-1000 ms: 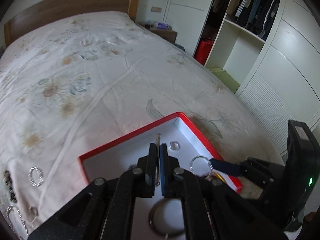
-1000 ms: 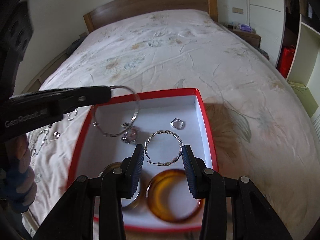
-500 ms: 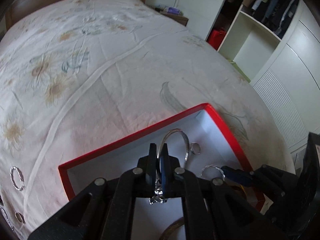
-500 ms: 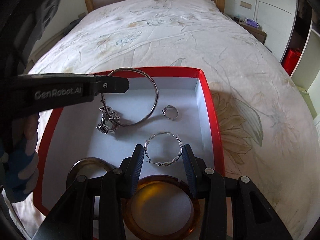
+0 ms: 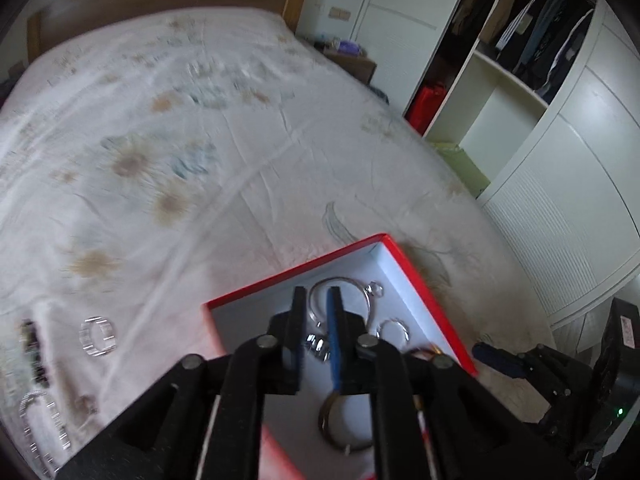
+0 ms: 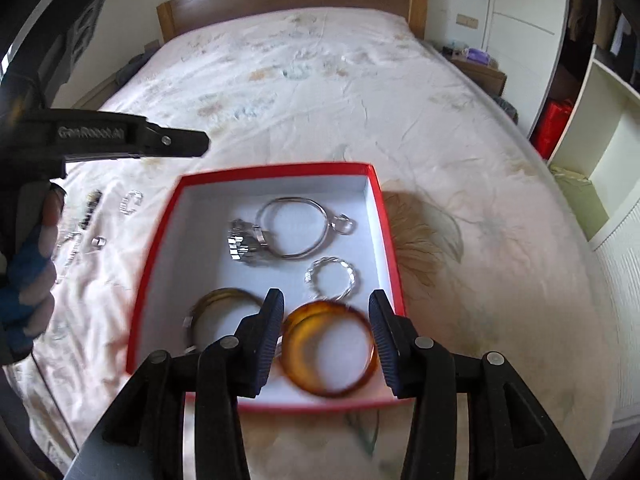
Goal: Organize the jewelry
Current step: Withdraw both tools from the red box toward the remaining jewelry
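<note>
Bed (image 6: 360,92) — red box (image 6: 376,184) near edge

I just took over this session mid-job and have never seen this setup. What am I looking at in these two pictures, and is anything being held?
There is no robot arm. A person holds a two-finger claw in each hand, and each has a wide-angle camera looking along its fingers. One picture is from the left claw, the other from the right claw. On a flowered bed sheet sits a red box holding a silver bangle, a twisted hoop, an amber bangle and other pieces. More loose jewelry lies on the sheet left of the box. Both claws are open and hold nothing. The right one hovers over the amber bangle.
</note>
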### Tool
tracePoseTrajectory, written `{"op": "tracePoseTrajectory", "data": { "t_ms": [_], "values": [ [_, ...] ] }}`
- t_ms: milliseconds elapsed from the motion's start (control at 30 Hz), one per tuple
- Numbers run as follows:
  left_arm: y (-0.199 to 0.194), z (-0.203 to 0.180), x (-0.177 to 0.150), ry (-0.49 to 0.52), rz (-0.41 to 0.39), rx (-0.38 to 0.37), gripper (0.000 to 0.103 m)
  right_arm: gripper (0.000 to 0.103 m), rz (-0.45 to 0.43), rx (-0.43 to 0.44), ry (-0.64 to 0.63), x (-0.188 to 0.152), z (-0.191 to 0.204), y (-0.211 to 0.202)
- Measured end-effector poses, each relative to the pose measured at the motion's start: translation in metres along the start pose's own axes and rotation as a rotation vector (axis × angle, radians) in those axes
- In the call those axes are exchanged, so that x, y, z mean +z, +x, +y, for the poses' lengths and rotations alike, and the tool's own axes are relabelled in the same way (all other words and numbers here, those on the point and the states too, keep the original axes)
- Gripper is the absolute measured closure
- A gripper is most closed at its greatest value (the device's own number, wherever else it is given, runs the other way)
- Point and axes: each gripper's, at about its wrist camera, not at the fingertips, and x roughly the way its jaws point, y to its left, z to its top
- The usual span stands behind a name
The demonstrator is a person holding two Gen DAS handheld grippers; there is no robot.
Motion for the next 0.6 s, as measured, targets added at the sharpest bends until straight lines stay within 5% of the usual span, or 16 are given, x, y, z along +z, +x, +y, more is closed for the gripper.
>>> {"op": "tracePoseTrajectory", "data": {
  "t_ms": [67, 300, 600],
  "values": [
    [-0.032, 0.004, -0.006, 0.004, -0.031, 0.018, 0.077, 0.058, -0.019, 0.004, 0.004, -0.003, 0.008, -0.019],
    [-0.173, 0.042, -0.060, 0.003, -0.138, 0.146, 0.072, 0.058, -0.105, 0.040, -0.006, -0.023, 0.055, -0.096],
    [-0.309, 0.119, -0.146, -0.091, -0.247, 0.346, 0.072, 0.057, -0.206, 0.126, -0.060, -0.046, 0.126, -0.163]
  ]
}}
